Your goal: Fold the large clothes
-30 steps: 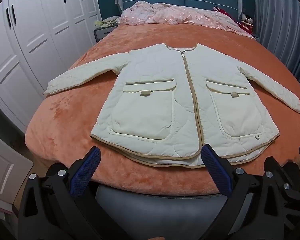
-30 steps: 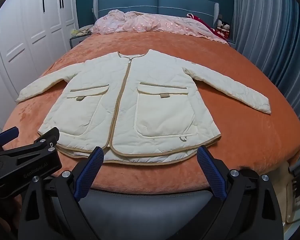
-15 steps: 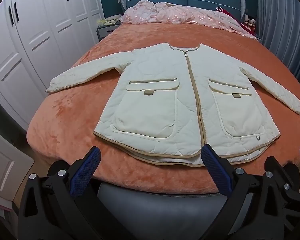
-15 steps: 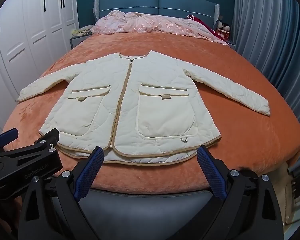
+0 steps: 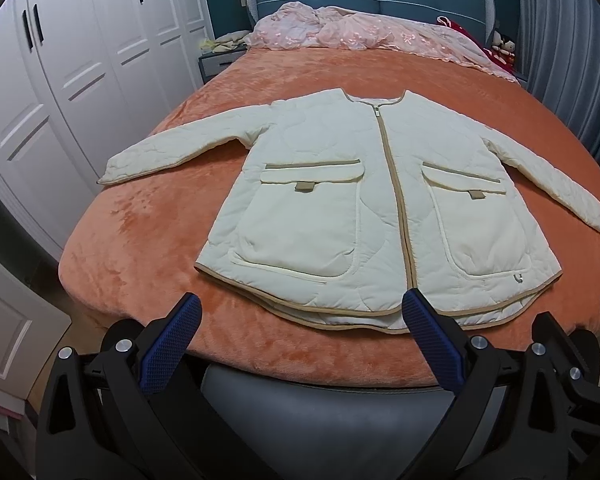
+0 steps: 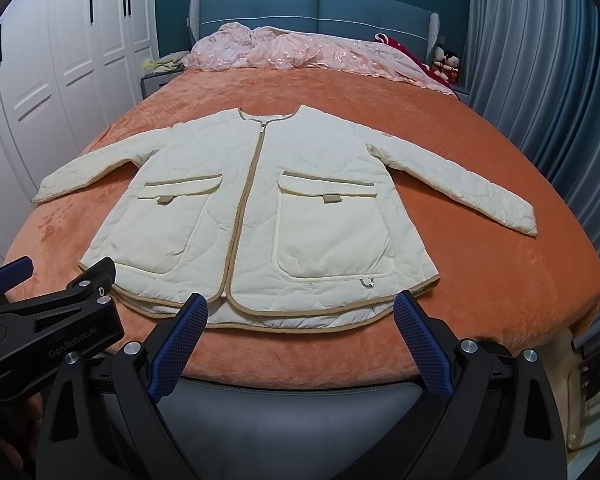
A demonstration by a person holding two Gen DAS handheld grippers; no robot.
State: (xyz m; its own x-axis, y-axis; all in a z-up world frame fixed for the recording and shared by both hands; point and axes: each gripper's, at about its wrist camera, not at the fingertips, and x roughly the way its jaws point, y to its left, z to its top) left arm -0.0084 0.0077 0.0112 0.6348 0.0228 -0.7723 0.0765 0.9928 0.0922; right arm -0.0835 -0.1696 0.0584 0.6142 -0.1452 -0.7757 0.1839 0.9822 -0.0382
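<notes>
We are looking at a cream quilted jacket [image 5: 340,208] [image 6: 260,216] that is lying flat, front up, on the orange blanket of the bed [image 5: 140,248] [image 6: 500,280]. Its long axis is running from the foot edge of the bed toward the headboard: the hem is sitting close to the foot edge, nearest us, and the round neckline is pointing toward the headboard. The sleeves are spreading out and slightly down toward the bed's two side edges, the one on the left-hand side ending near that edge.

The jacket is zipped shut, with tan binding tracing the zip, neckline, hem and cuffs. Two big patch pockets with flaps and small tan tabs are sitting on either side of the zip. The back hem is showing below the front one. A small mark is showing near the bottom of the right-hand pocket, too small for us to read.

We are holding the left tongs [image 5: 300,340] wide apart and empty just off the foot edge, before the hem's left half. The right tongs [image 6: 300,328] are also standing wide and empty, before the hem's right half. In the right wrist view the left tongs' black body is showing the words "GenRobot.AI".

A pink quilt [image 6: 300,52] is lying bunched along the headboard edge. Red paper characters are showing on the white wardrobe [image 6: 60,80] doors.
</notes>
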